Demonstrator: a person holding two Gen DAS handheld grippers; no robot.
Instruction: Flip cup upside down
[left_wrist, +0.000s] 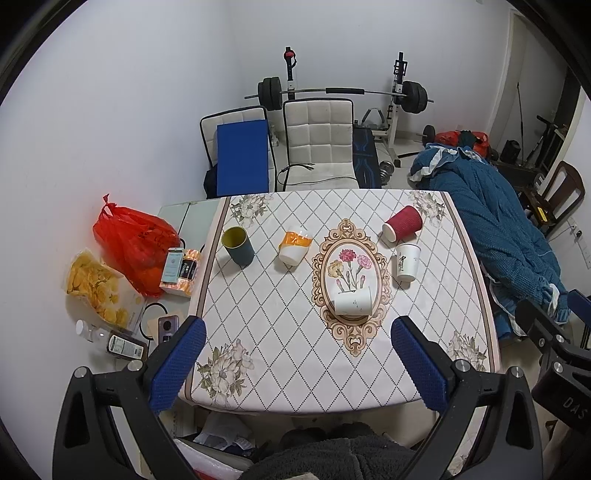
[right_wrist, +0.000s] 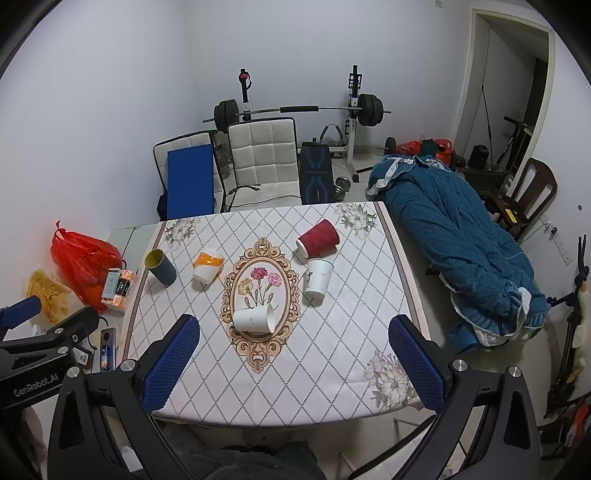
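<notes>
Left hand-held gripper (left_wrist: 297, 363) is spread wide with nothing between its blue pads, raised above the near edge of the counter (left_wrist: 258, 369). Right hand-held gripper (right_wrist: 293, 363) is likewise wide apart and empty, over the same near edge.

Five cups stand or lie on the patterned cloth. Plain white paper cup (right_wrist: 255, 318) lies on its side on the oval flower medallion, nearest both grippers, mouth toward the right. White printed cup (right_wrist: 317, 282) stands upright further back on the right, touching or just beside the red ribbed cup (right_wrist: 318, 239), which lies on its side with its mouth toward the near left. Orange-and-white cup (right_wrist: 208, 266) lies tilted at the left of the medallion. Dark teal cup with yellow interior (right_wrist: 160, 266) stands upright, mouth up, near the left border.

Left of the counter, a red plastic bag (right_wrist: 83, 262) and small packets sit on a lower surface. Two white padded chairs (right_wrist: 264, 162) stand behind the counter.
</notes>
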